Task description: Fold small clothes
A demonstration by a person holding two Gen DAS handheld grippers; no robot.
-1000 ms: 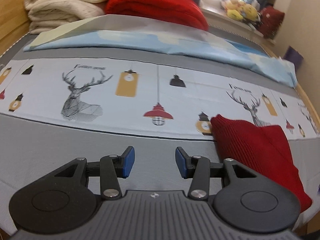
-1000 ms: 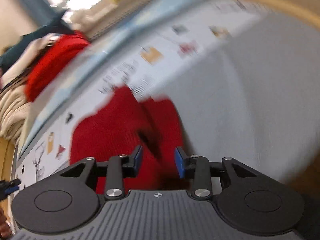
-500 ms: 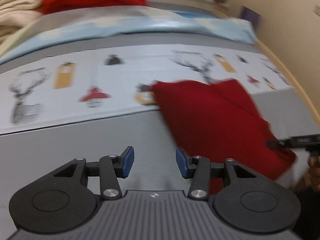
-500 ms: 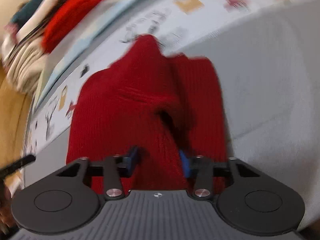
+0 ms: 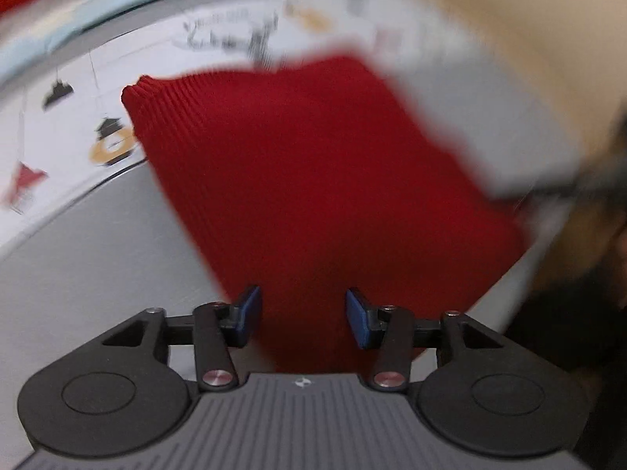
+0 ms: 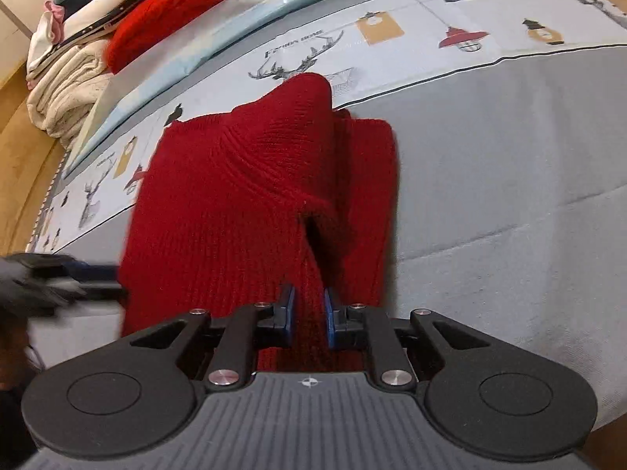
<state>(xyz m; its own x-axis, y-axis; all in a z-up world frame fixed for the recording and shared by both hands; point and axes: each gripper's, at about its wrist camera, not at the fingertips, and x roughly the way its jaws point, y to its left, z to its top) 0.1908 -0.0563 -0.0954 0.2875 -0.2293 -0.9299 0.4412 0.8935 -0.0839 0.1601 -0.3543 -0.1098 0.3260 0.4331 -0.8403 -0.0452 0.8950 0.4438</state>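
A red ribbed knit garment [image 6: 243,196] lies on the bed's grey cover, partly folded, with one fold raised along its middle. My right gripper [image 6: 308,313] is shut on the garment's near edge, the blue pads pinching a ridge of knit. In the left wrist view the same red garment [image 5: 313,180] fills the centre, blurred. My left gripper [image 5: 302,315] is open, its blue pads astride the garment's near edge without pinching it. The left gripper also shows blurred at the left edge of the right wrist view [image 6: 58,278].
The bed has a grey cover [image 6: 509,164] and a white band printed with deer and lamps [image 6: 431,27]. A light blue sheet [image 6: 219,27] lies behind it. Folded cream blankets [image 6: 66,90] and a red garment pile [image 6: 172,11] sit at the back. A wooden bed edge [image 6: 23,149] runs along the left.
My left gripper swung right and came in over the red garment's near edge, still open. My right gripper moved in and closed on the garment's near edge.
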